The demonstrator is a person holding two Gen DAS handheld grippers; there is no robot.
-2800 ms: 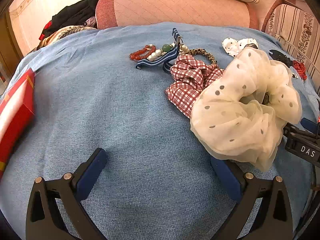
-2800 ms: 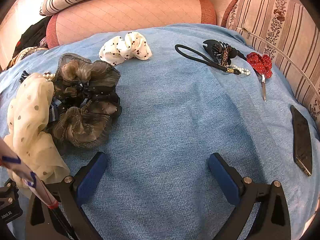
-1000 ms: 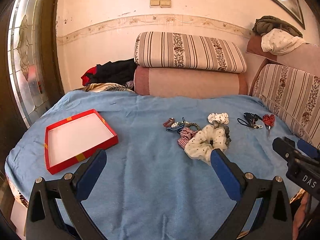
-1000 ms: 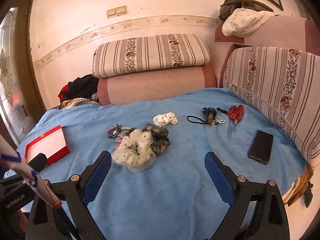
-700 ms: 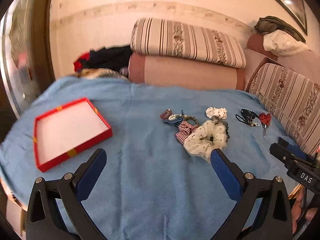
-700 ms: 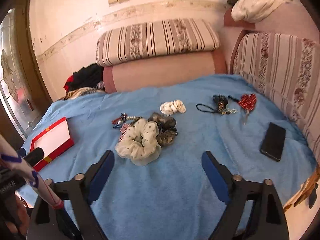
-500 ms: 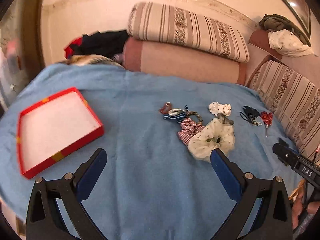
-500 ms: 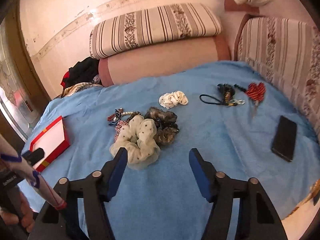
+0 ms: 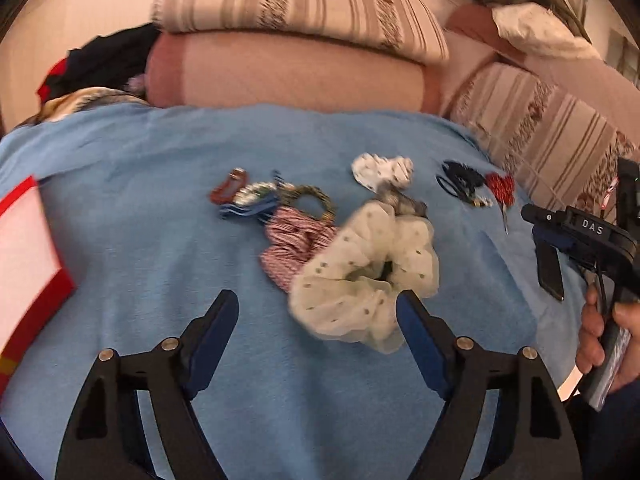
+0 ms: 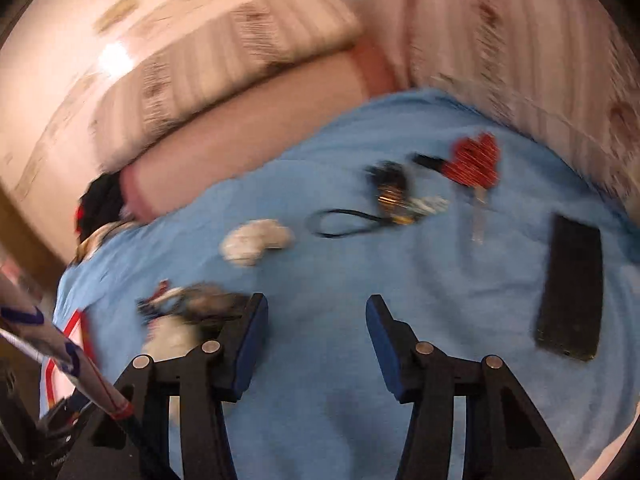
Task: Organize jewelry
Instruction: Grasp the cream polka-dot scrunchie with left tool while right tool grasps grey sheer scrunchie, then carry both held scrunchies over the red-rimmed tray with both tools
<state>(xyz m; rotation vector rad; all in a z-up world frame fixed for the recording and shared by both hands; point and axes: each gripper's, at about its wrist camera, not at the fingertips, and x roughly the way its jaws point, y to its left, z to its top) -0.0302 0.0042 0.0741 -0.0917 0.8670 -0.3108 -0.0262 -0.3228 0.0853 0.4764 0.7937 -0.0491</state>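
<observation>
Scrunchies (image 9: 362, 272) seemingly unmoved; claws (image 9: 316, 316) nearer.

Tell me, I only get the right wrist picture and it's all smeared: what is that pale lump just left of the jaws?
Observer: A cream polka-dot scrunchie, lying on the blue cloth. The left wrist view shows it sharply.
Visitor: Is anything touching it?
Observer: Yes, a red-checked scrunchie lies against its left edge and looks partly tucked under it.
Visitor: And is the other tool holding something?
Observer: No. The left gripper has its jaws wide apart with nothing between them, and the right one is just short of the cream scrunchie's near edge.
</observation>
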